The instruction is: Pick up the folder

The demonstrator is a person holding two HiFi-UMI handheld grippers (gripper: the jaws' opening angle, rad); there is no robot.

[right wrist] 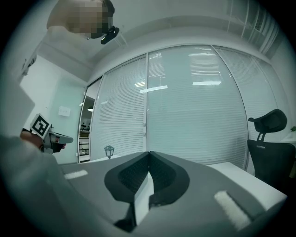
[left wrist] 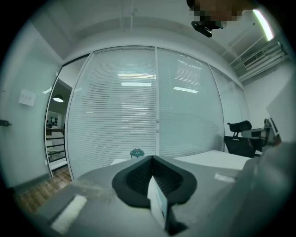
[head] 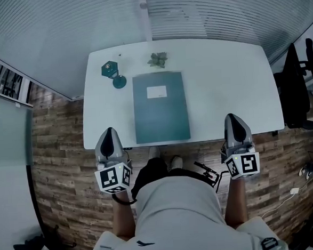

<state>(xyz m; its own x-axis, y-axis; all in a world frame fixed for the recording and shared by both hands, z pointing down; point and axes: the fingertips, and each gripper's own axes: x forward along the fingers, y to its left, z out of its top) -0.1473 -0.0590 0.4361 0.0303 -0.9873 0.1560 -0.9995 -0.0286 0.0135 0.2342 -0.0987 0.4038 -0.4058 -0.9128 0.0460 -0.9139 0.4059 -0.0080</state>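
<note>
Lying flat, folder [head: 160, 107] reaches near edge of table [head: 229, 90].

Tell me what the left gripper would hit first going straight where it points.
Probably the small teal lantern, which stands just above the shut tips of the left gripper in its own view. The folder lies right of that line. Depth is unclear; the table could come first.

Teal lantern [head: 109, 69] and, perhaps, a plant [head: 158, 59] on white table [head: 223, 90].
</note>
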